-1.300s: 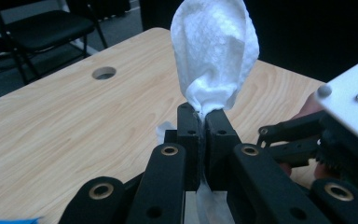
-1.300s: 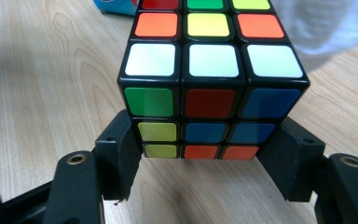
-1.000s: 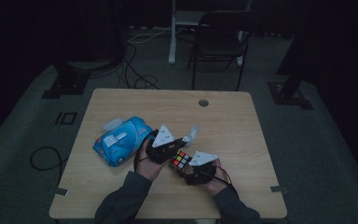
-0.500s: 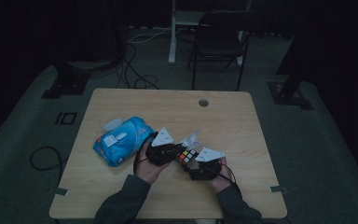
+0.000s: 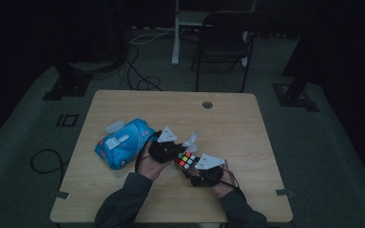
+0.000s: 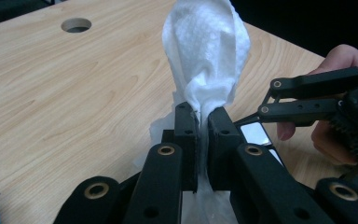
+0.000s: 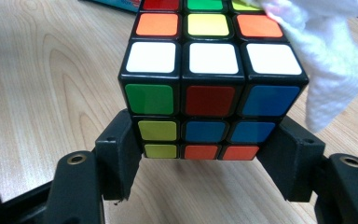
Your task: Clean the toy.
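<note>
Near the front of the pale wooden table (image 5: 247, 123), right of the blue wipes pack (image 5: 122, 142), the right gripper (image 7: 205, 158) clamps the multicoloured puzzle cube (image 7: 205, 88). The left gripper (image 6: 203, 126) pinches a white tissue (image 6: 209, 51), seemingly wiping; steady the cube and stroke lightly.

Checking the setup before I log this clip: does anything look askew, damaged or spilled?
Nothing stands out. The left claw pinches a white tissue, the right claw clamps a scrambled puzzle cube, and the blue wipes pack lies intact on the table.
</note>
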Demonstrator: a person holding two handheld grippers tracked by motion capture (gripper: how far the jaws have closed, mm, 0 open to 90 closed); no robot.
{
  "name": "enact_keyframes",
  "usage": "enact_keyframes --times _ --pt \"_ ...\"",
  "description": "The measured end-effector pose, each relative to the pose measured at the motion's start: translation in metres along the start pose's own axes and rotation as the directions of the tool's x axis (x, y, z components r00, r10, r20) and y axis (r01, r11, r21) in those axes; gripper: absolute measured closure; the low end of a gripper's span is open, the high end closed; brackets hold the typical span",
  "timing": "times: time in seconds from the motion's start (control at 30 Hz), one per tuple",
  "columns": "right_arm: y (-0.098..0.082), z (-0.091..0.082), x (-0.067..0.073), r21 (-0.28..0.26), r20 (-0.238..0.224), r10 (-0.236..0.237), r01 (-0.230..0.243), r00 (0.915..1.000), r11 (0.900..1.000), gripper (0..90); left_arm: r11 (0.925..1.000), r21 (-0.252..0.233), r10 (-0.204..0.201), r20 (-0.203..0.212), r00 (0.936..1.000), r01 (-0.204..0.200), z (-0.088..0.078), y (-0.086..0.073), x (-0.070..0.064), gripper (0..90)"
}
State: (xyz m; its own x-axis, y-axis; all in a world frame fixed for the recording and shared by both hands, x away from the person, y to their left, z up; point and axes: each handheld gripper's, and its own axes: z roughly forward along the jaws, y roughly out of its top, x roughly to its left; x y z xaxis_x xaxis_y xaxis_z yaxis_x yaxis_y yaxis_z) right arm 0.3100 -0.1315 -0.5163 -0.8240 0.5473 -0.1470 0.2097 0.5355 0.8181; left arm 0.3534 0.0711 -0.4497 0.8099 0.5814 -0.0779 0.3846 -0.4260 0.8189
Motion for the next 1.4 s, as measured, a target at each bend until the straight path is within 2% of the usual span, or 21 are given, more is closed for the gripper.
enact_keyframes --times 0.2,0.53,0.77,1.03,1.4 --pt "0.000 0.000 0.003 -0.007 -0.012 -0.025 0.025 0.9996 1.000 35.0 0.9999 0.014 0.003 0.001 1.0000 -0.003 0.004 0.002 0.005 85.8" --pt "0.001 -0.003 0.004 -0.022 -0.021 -0.039 0.038 0.9990 0.999 35.0 0.9998 0.018 -0.009 0.033 0.9994 0.008 0.006 0.004 0.010 86.4" --pt "0.001 -0.001 0.008 -0.013 -0.025 -0.064 0.063 0.9977 0.998 35.0 0.9975 0.057 0.036 0.077 0.9964 -0.040 0.012 0.008 0.003 86.5" --pt "0.002 -0.001 0.008 -0.022 -0.030 -0.069 0.068 0.9972 0.997 35.0 0.9958 0.075 0.045 0.108 0.9931 -0.054 0.020 0.012 -0.004 86.5" --pt "0.000 -0.001 0.006 -0.009 -0.013 -0.062 0.062 0.9980 0.998 35.0 0.9945 0.077 0.063 0.113 0.9916 -0.072 0.015 0.013 -0.005 86.6"
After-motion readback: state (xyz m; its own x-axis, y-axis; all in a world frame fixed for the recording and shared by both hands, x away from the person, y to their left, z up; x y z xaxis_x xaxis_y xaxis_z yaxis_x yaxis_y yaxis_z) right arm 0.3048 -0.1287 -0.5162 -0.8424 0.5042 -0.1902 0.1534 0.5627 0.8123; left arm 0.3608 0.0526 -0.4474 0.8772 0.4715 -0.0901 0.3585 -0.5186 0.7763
